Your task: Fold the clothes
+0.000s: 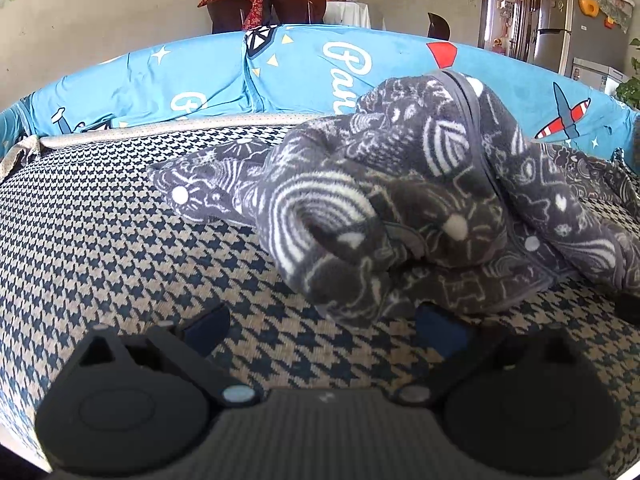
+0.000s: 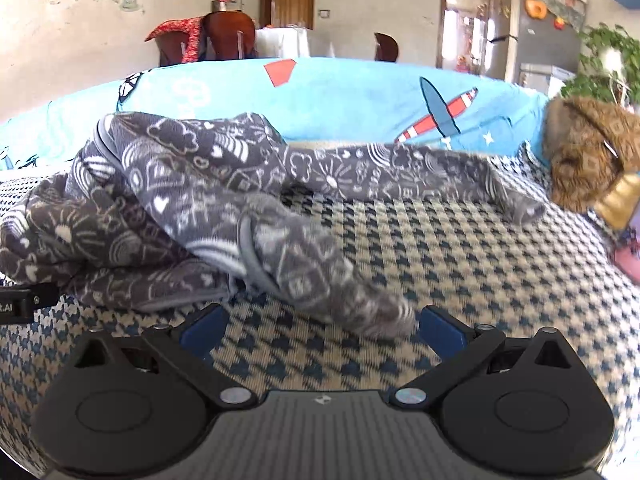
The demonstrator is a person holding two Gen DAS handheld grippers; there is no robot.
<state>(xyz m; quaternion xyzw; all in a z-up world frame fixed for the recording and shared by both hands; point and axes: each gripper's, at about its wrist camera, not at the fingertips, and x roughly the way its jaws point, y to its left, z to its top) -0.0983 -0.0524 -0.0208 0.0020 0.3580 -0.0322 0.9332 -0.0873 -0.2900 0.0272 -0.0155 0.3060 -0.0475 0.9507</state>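
My right gripper [image 2: 320,330] sits low over the checked sofa seat [image 2: 460,256], jaws apart, nothing in them; a blurred end of the grey patterned garment [image 2: 192,184] lies just inside the gap. Left gripper [image 1: 324,326] likewise low, jaws apart & empty, garment's hem right at them. Garment lies crumpled mid-seat, sleeve trailing toward the plush toy [image 2: 588,152]. Step, I reckon: pre-grasp. Next: clamp an edge w/ each, spread flat.

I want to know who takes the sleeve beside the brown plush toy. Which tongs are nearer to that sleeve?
Right. The right tongs are open, with the sleeve ahead to their right. The left tongs sit at the garment's other side.
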